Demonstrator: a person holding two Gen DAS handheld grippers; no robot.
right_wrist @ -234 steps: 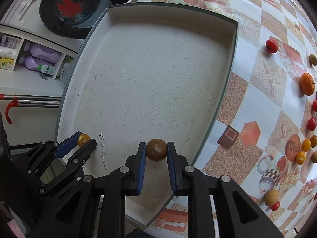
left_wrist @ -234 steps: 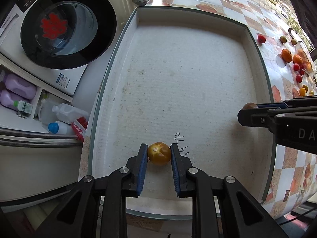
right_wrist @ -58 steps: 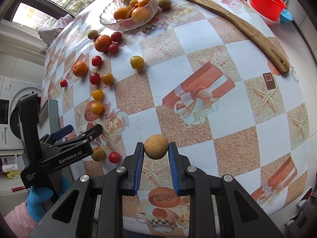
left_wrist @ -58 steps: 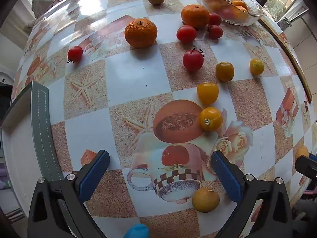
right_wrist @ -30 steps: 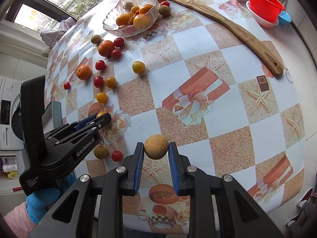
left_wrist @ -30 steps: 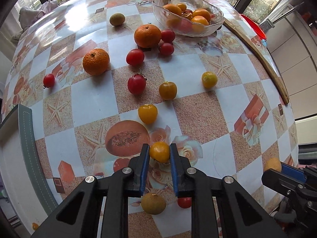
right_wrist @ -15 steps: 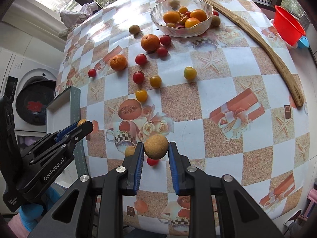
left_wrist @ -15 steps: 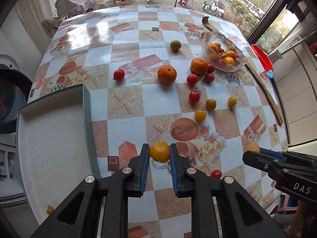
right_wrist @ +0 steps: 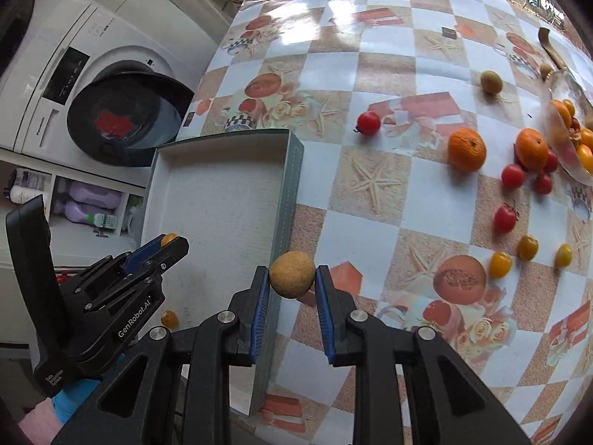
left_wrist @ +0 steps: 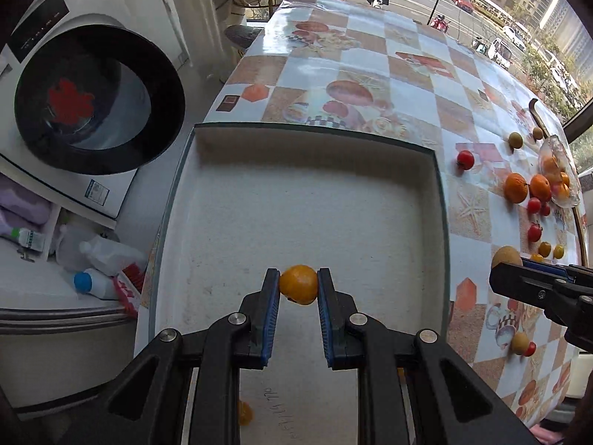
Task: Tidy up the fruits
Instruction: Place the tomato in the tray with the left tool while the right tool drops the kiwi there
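**Two grippers, each holding a fruit, at the tray**

The left gripper [left_wrist: 298, 285] points steeply down over a shallow white tray [left_wrist: 441, 230] with grey-green walls. Its blue pads are nearly closed and clamp a small orange tomato [left_wrist: 298, 284] above the tray's floor, toward the near edge. A second small orange fruit [left_wrist: 244, 412] lies on the tray floor by the near left corner, partly hidden behind the gripper's arm.

The right gripper [right_wrist: 289, 278] is also nearly closed, pinching a round tan fruit [right_wrist: 291, 273] with a rough skin. It hangs above the tray's right wall, near the near right corner, over the seam between tray and table.

The tray sits at the left edge of a table [right_wrist: 370, 222] covered in a checked cloth printed with starfish, cups and roses. Loose fruit lies toward the table's far right side: red tomatoes [right_wrist: 368, 123], two oranges [right_wrist: 466, 149], small yellow tomatoes [right_wrist: 500, 264] and a greenish-brown fruit [right_wrist: 491, 81]. A glass bowl [right_wrist: 567, 163] of fruit stands at the right edge of view.

Left of the table stands a white washing machine [left_wrist: 96, 100] with a dark round door; bottles [left_wrist: 107, 252] sit on a shelf below it. A blue-gloved hand [right_wrist: 74, 396] holds the left gripper.
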